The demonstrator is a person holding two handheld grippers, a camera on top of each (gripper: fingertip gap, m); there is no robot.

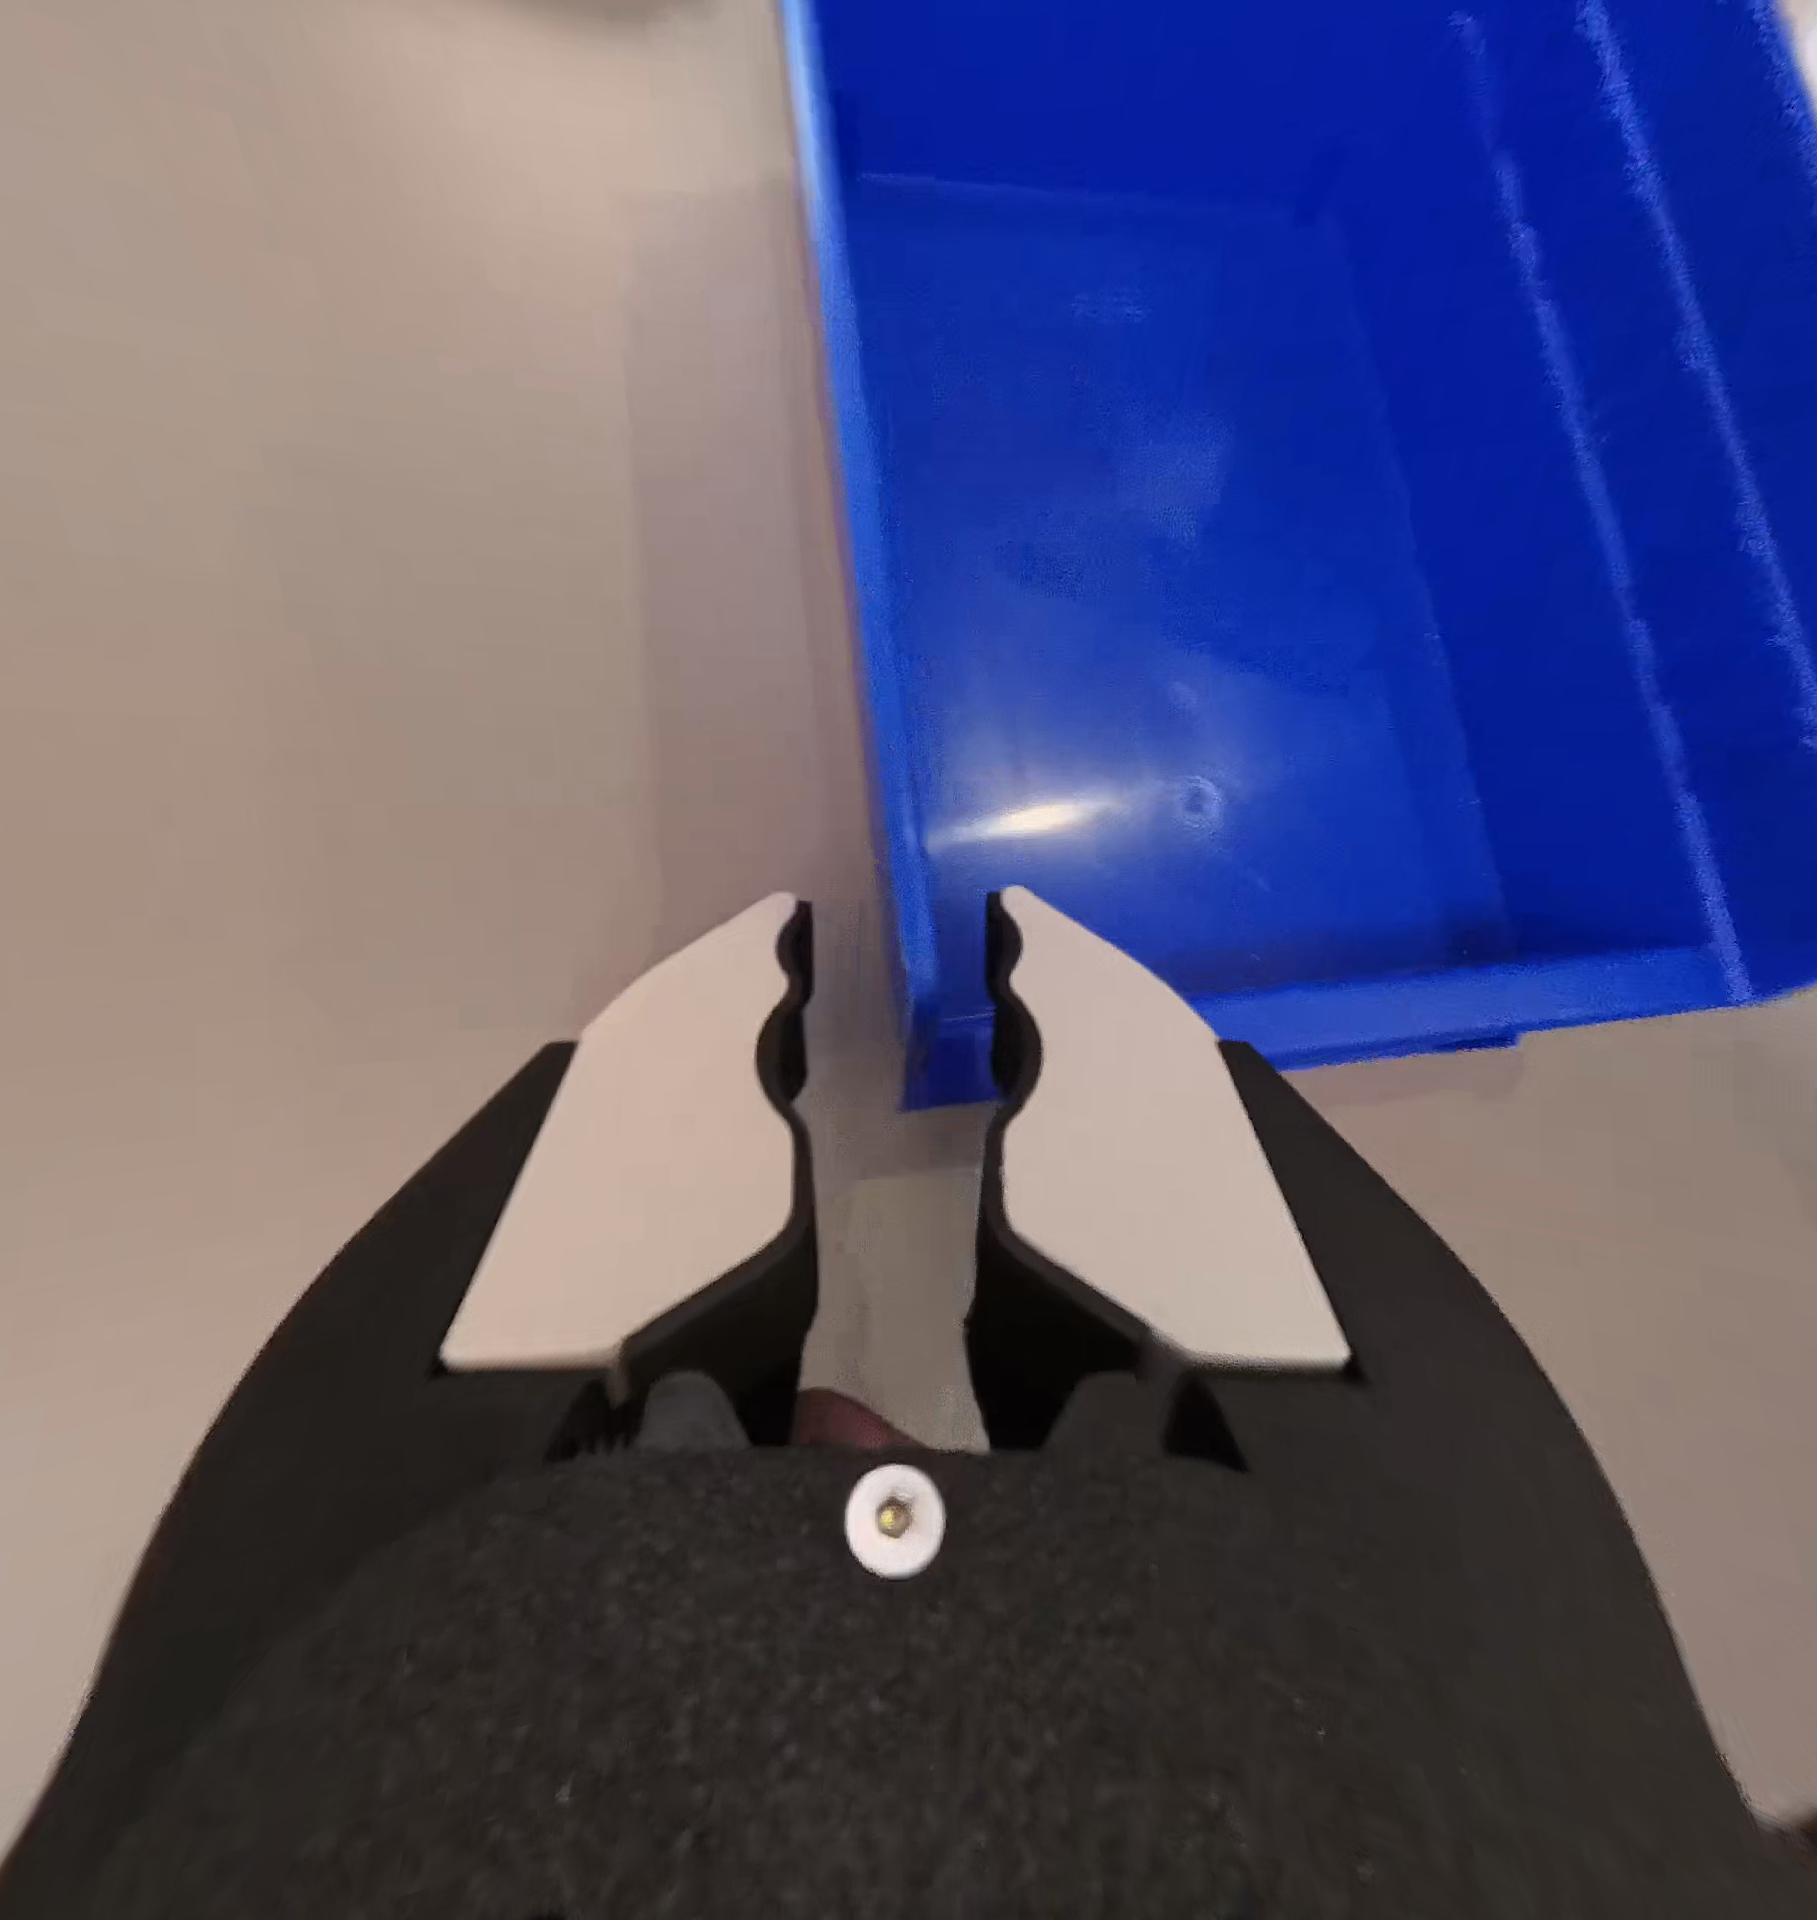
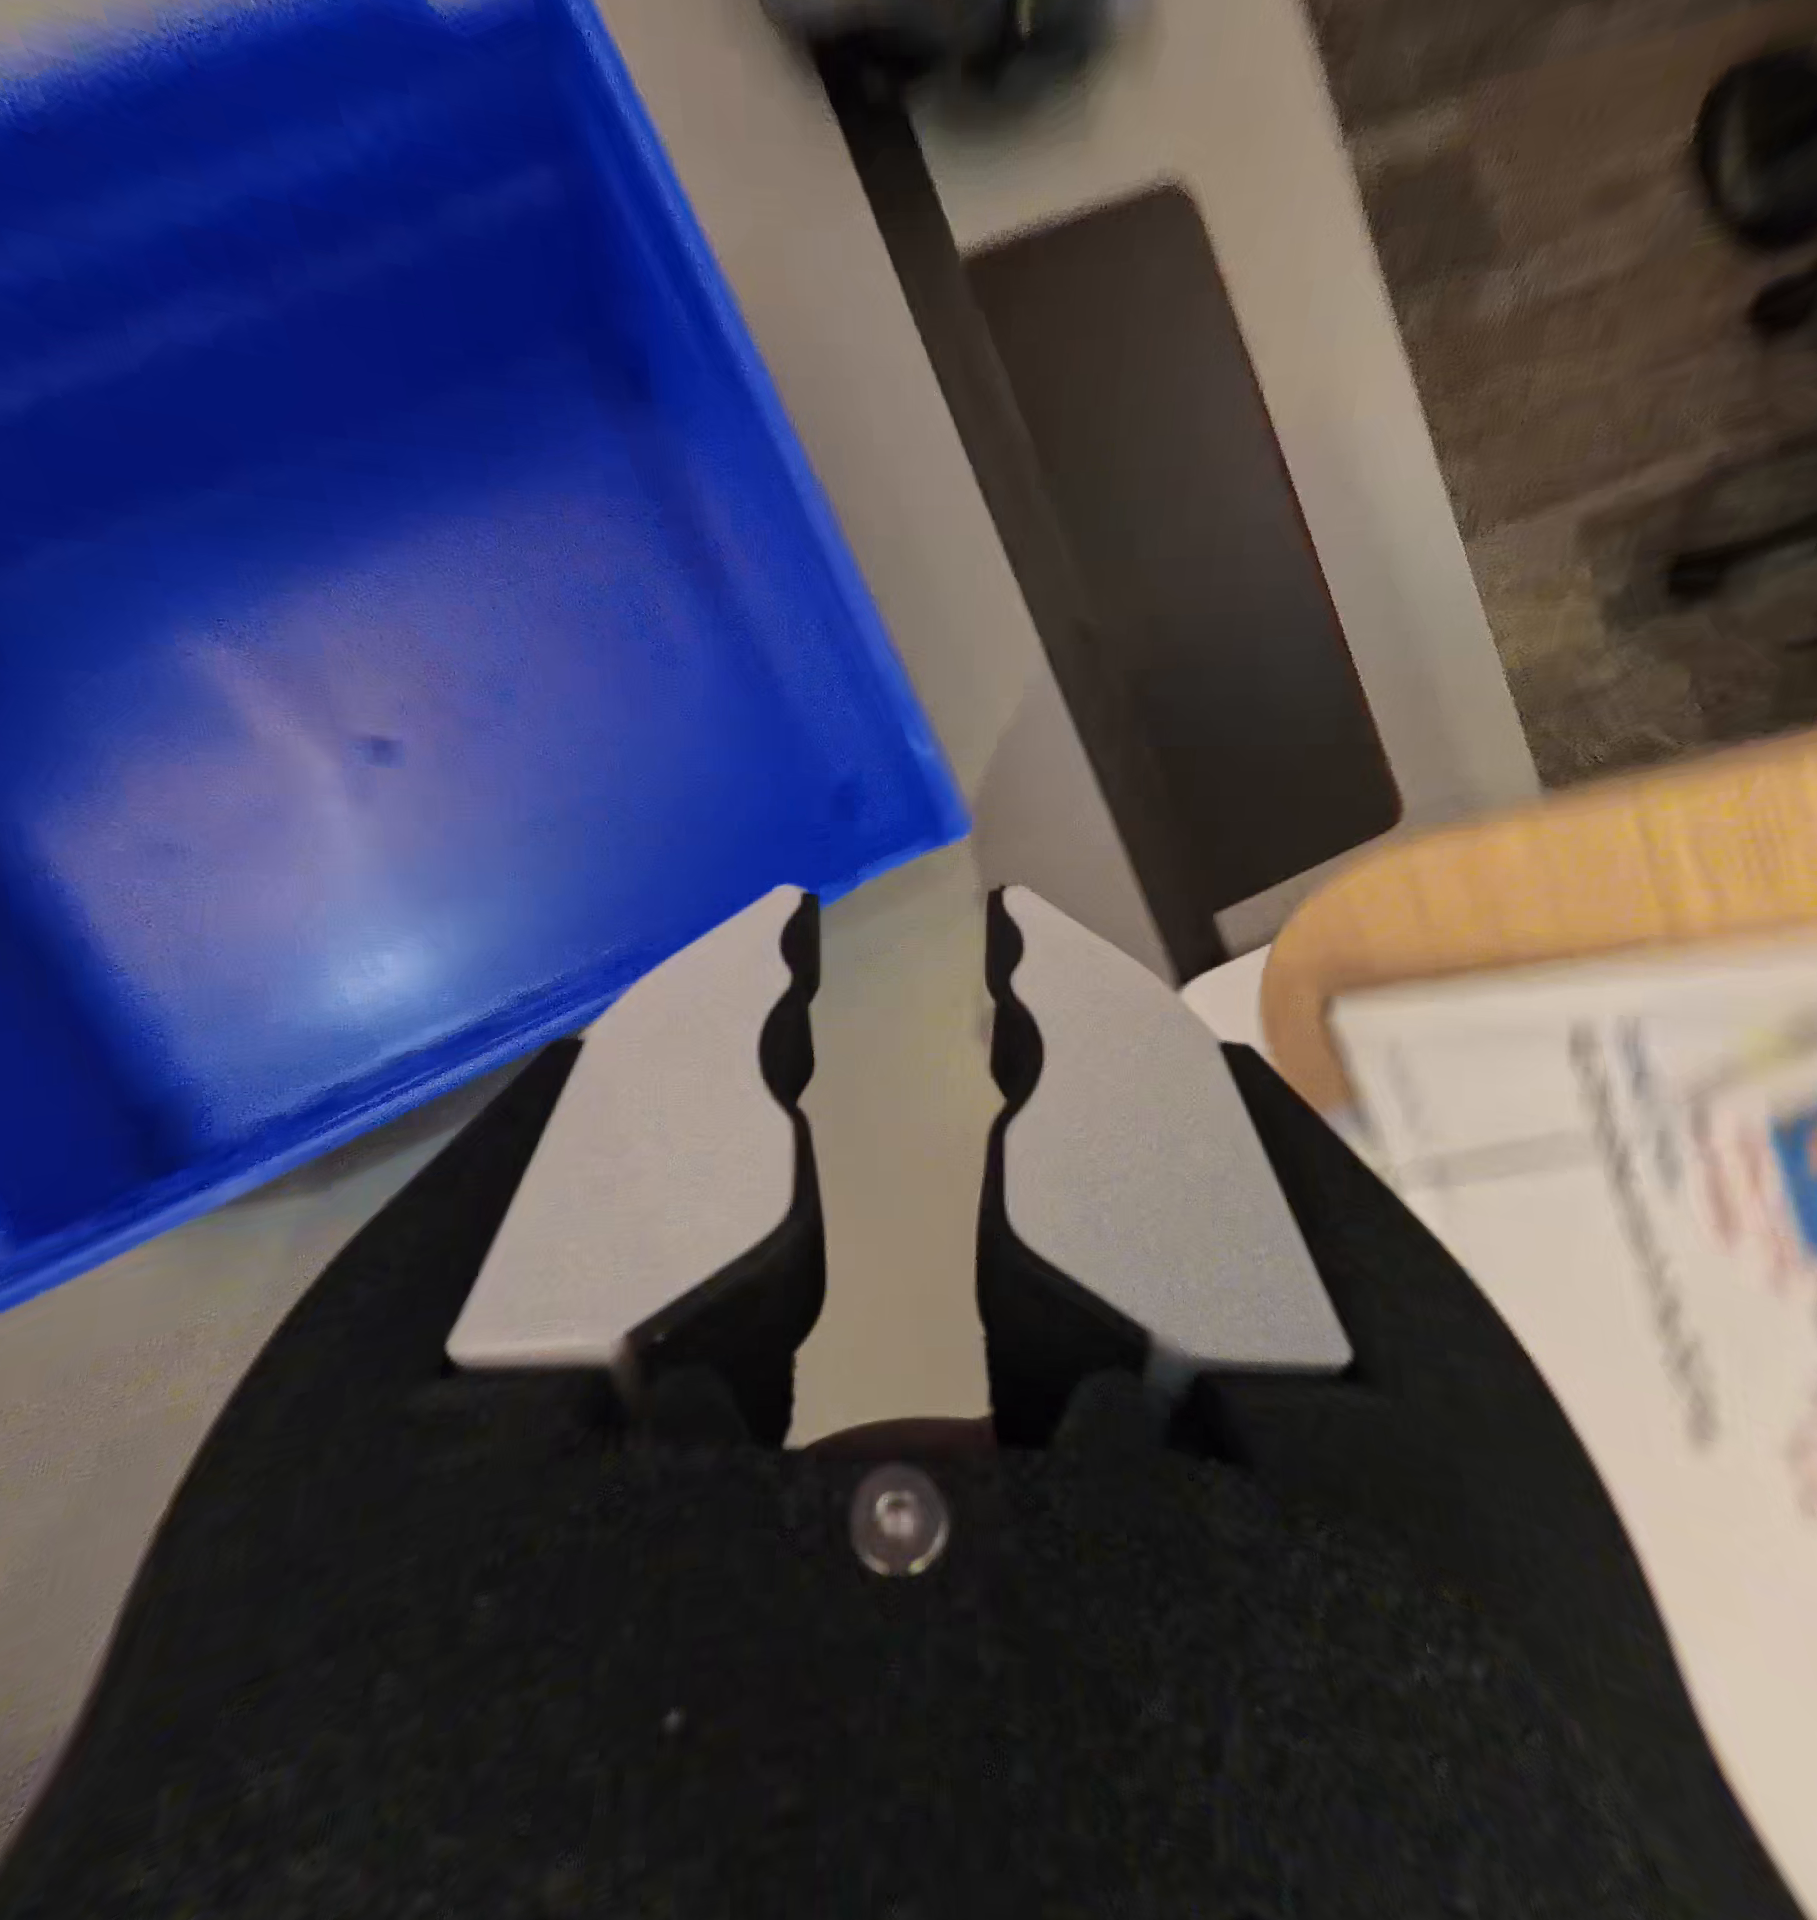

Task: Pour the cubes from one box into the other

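Nearest the left wrist camera, the left tongs [image 1: 896, 904] stand apart with a clear gap and grip nothing, their tips over the near left corner of a blue box [image 1: 1174, 582] that sits on the pale worktop [image 1: 364, 520]; no cubes show inside it. Close to the right wrist camera, the right tongs [image 2: 896, 899] are likewise parted and hold nothing, just off the near corner of a blue box [image 2: 343, 582] seen blurred. Farther right lie a tan-rimmed tray [image 2: 1569, 831] bearing a printed sheet [image 2: 1610, 1195], and beyond the worktop edge a dark floor.
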